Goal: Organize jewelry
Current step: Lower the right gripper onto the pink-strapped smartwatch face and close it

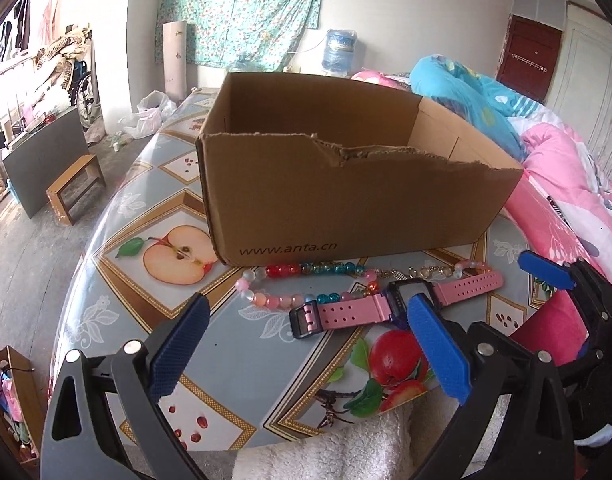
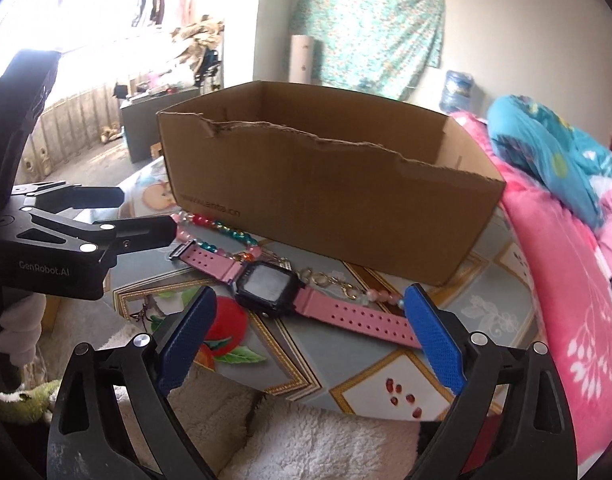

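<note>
A pink-strapped watch (image 1: 345,308) with a black square face (image 2: 266,282) lies flat on the fruit-patterned table. A string of coloured beads (image 1: 290,270) with a gold clasp (image 2: 325,280) lies just behind it, against an open cardboard box (image 1: 345,200) with a torn front rim (image 2: 325,184). My left gripper (image 1: 306,304) is open, hovering in front of the watch's buckle end. My right gripper (image 2: 310,292) is open too, its blue fingers (image 2: 429,332) standing either side of the watch's face and far strap without touching them. Each gripper shows at the edge of the other's view.
The table (image 1: 234,320) is round, with its edge falling away at the left to the floor and a small wooden stool (image 1: 76,184). Pink and blue quilts (image 2: 565,280) pile up against the right side. White fleecy cloth (image 2: 306,440) lies at the near edge.
</note>
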`<move>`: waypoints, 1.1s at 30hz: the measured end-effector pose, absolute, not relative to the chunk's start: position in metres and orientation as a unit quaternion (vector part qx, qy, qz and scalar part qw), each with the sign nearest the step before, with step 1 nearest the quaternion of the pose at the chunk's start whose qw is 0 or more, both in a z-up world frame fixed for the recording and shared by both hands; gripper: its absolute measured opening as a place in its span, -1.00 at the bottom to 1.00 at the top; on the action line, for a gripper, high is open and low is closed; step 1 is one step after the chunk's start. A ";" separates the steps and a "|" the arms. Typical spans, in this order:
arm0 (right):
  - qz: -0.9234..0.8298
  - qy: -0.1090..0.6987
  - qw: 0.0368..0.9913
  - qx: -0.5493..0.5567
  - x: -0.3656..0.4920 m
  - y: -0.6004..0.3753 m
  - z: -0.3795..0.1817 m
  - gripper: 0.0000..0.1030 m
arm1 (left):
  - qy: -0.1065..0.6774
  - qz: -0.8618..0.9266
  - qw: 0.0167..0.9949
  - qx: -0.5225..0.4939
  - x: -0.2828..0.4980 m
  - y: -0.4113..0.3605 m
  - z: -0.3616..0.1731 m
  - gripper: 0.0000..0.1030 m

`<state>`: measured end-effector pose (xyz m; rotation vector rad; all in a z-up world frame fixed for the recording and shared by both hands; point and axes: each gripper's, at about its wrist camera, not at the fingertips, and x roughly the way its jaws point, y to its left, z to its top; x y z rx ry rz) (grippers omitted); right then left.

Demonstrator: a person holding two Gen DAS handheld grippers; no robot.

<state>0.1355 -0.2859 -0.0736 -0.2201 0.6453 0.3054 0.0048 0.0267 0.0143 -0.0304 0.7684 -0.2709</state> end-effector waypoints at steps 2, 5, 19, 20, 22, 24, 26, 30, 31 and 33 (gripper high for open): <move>0.176 0.319 0.922 -0.134 0.147 -0.276 -0.076 0.48 | 0.365 -0.136 0.921 -0.008 0.005 0.027 0.013 0.89; 0.213 0.335 0.903 -0.167 0.162 -0.264 -0.083 0.38 | 0.369 -0.151 0.917 -0.009 0.006 0.028 0.008 0.75; 0.300 0.425 0.826 -0.215 0.191 -0.243 -0.108 -0.02 | 0.386 -0.219 0.896 0.019 0.008 0.020 -0.013 0.06; 0.301 0.427 0.825 -0.218 0.191 -0.241 -0.107 -0.02 | 0.384 -0.226 0.895 0.023 0.005 0.020 -0.014 0.05; 0.298 0.429 0.823 -0.225 0.191 -0.239 -0.107 -0.02 | 0.378 -0.236 0.895 0.031 0.002 0.016 -0.014 0.05; 0.296 0.432 0.819 -0.235 0.191 -0.232 -0.105 -0.03 | 0.373 -0.246 0.894 0.039 -0.001 0.013 -0.015 0.05; 0.296 0.438 0.814 -0.242 0.193 -0.235 -0.104 -0.03 | 0.366 -0.253 0.894 0.054 -0.005 0.010 -0.015 0.05; 0.302 0.456 0.802 -0.242 0.196 -0.226 -0.100 -0.03 | 0.354 -0.272 0.890 0.093 -0.013 0.005 -0.016 0.05; 0.306 0.463 0.797 -0.238 0.197 -0.225 -0.099 -0.03 | 0.352 -0.275 0.888 0.106 -0.014 0.003 -0.018 0.05; 0.316 0.479 0.787 -0.226 0.202 -0.225 -0.097 -0.03 | 0.346 -0.280 0.885 0.137 -0.018 -0.001 -0.020 0.05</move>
